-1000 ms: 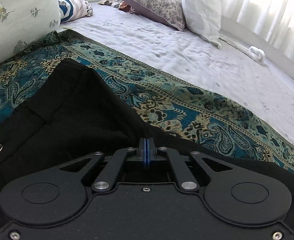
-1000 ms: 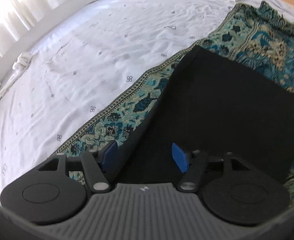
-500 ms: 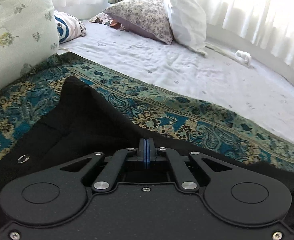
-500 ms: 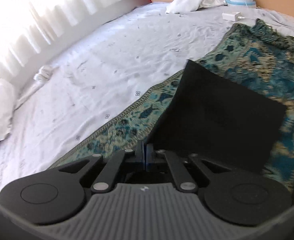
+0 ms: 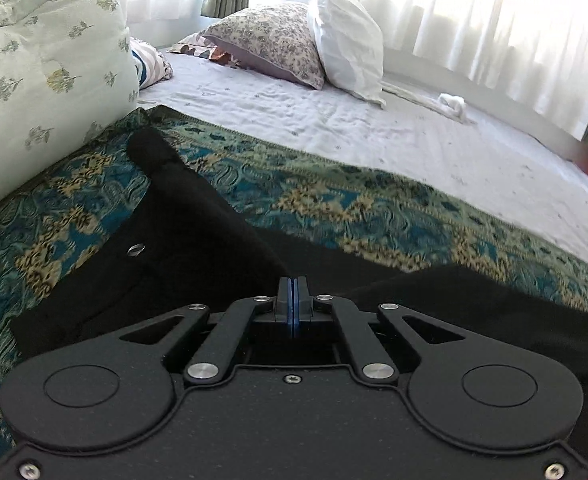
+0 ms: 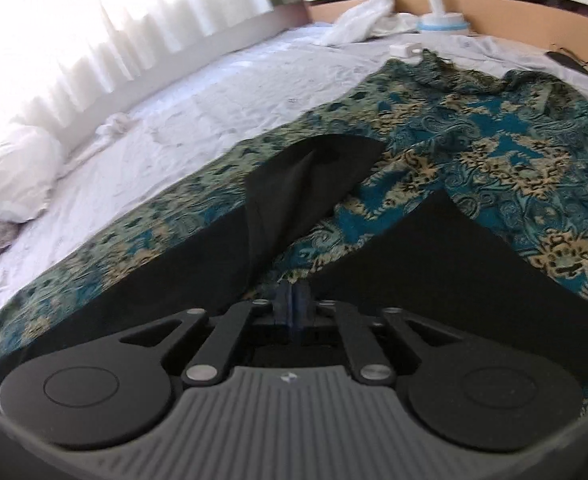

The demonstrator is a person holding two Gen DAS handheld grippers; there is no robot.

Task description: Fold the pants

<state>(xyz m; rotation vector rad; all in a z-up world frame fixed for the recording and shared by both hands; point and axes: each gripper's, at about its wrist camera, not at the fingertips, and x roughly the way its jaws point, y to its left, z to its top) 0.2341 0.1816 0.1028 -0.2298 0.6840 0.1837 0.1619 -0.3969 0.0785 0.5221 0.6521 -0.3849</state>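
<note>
Pants, black, unlabeled, pinched by both closed grippers.

White-sheeted bed, pillows – sunlit curtains

The black fabric pants run out of the left wrist view at 4 o'clock, and their lower part is hidden behind the black left gripper; whether cloth sits between its closed jaws cannot be told. In the right wrist view the black right gripper covers the pants' near part, and its jaw tips are blurred. At 12 o'clock a pale blue-and-white round object is too blurred to identify.
</note>
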